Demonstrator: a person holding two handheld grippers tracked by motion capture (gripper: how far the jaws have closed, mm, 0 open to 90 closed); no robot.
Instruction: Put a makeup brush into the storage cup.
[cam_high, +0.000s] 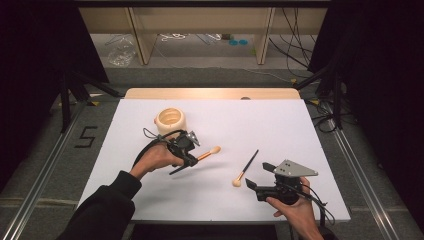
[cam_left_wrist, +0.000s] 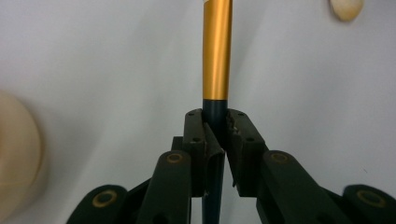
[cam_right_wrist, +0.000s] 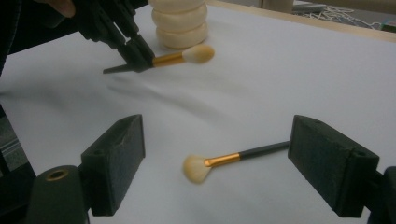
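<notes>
Makeup brushes with dark slim handles, gold metal ferrules and pale fluffy heads are what we are handling on the white-covered bench (cam_high: 280, 125), and going from largest to smallest we count one holder, two grippers and two brushes.

We see one cream ribbed round holder (cam_high: 170, 121), open at the top, standing toward the far left of the bench; it looks stable enough to take a brush dropped in upright, though we cannot tell its material for sure from here.

Our left gripper (cam_high: 189, 150) has its fingers clenched on the dark handle of the first brush (cam_high: 209, 153), just below the gold ferrule, holding it clear of the bench close to the holder. Our right gripper (cam_high: 254, 184) rests near the front edge with its fingers released and nothing between them.

The second brush (cam_high: 246, 169) lies flat on the bench just beyond the right gripper, its head nearest us.

We judge each brush as very light and stiff along the handle, with soft bristles that would splay if pinched. The smooth ferrule may slip, so the matte handle beside it is the better grip.
</notes>
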